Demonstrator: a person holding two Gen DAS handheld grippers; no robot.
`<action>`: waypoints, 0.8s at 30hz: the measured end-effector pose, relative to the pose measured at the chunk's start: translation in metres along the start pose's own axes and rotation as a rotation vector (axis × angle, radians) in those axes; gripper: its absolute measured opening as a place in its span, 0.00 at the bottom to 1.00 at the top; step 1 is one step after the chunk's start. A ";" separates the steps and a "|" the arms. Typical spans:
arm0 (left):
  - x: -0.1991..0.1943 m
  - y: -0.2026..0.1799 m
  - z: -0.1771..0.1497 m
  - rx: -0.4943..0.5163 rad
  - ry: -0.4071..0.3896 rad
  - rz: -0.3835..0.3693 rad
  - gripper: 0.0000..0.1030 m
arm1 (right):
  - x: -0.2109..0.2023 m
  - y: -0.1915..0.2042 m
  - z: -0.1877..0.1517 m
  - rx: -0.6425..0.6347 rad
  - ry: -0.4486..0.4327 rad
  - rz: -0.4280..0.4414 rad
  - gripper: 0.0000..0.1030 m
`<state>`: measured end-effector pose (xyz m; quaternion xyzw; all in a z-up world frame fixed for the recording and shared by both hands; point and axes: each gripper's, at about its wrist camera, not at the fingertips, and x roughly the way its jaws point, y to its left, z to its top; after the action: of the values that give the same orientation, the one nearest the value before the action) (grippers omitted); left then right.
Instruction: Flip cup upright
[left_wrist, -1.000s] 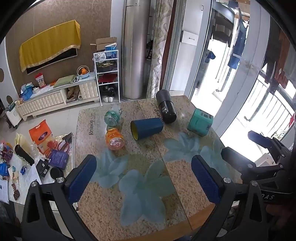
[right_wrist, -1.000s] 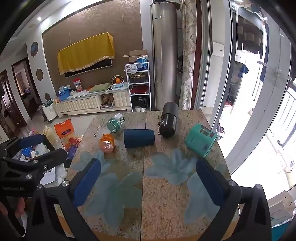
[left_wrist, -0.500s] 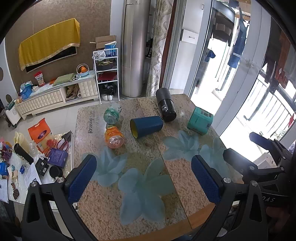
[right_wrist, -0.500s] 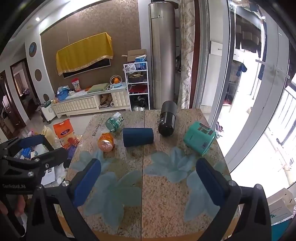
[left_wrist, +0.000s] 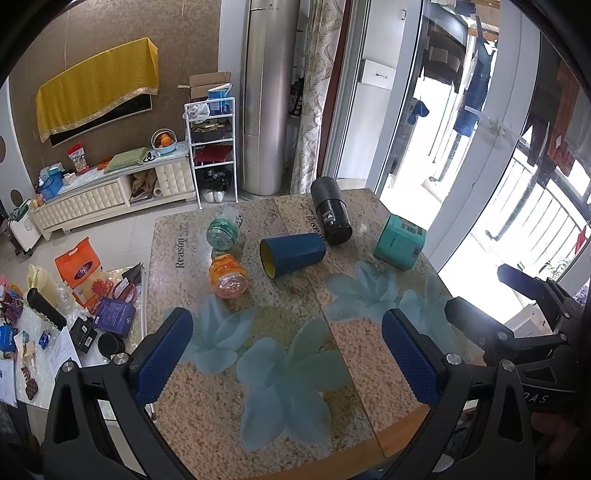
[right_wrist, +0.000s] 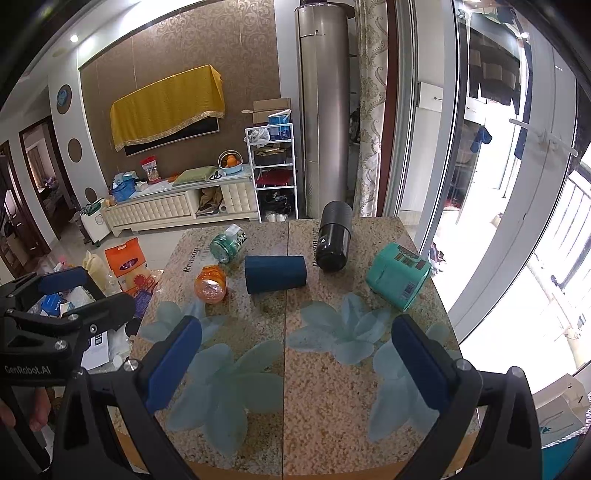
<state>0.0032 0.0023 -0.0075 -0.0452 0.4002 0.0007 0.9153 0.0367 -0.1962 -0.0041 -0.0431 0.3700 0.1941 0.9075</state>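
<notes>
The cup (left_wrist: 293, 254), dark blue with a yellow-rimmed mouth, lay on its side on the table (left_wrist: 332, 369), ahead of both tools and well apart from either. Its long axis ran crosswise to the line of approach. In the left wrist view the open mouth faced left and slightly toward the camera; in the right wrist view the cup (right_wrist: 275, 274) showed side-on, mouth to the left.

The left hand-held gripper (left_wrist: 288, 354) was spread wide and held nothing. The right hand-held gripper (right_wrist: 295, 365) was likewise wide apart and empty. Both hovered over the near edge of the table.

Relative to the left hand-held gripper the cup sat nearly straight ahead; from the right one, ahead and slightly left. Neither appeared clearly nearer. Judgement: approach was not yet begun.
</notes>
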 end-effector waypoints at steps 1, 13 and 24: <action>0.001 0.001 0.001 0.000 0.000 -0.001 1.00 | 0.001 0.000 0.000 0.000 0.000 0.000 1.00; 0.001 0.002 0.003 0.000 0.001 -0.002 1.00 | 0.001 0.000 -0.001 -0.001 0.002 0.000 1.00; 0.005 0.004 0.006 -0.001 0.010 -0.019 1.00 | 0.005 0.005 0.001 -0.003 0.015 -0.017 1.00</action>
<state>0.0110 0.0069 -0.0073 -0.0493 0.4045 -0.0079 0.9132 0.0391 -0.1894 -0.0062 -0.0488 0.3760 0.1867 0.9063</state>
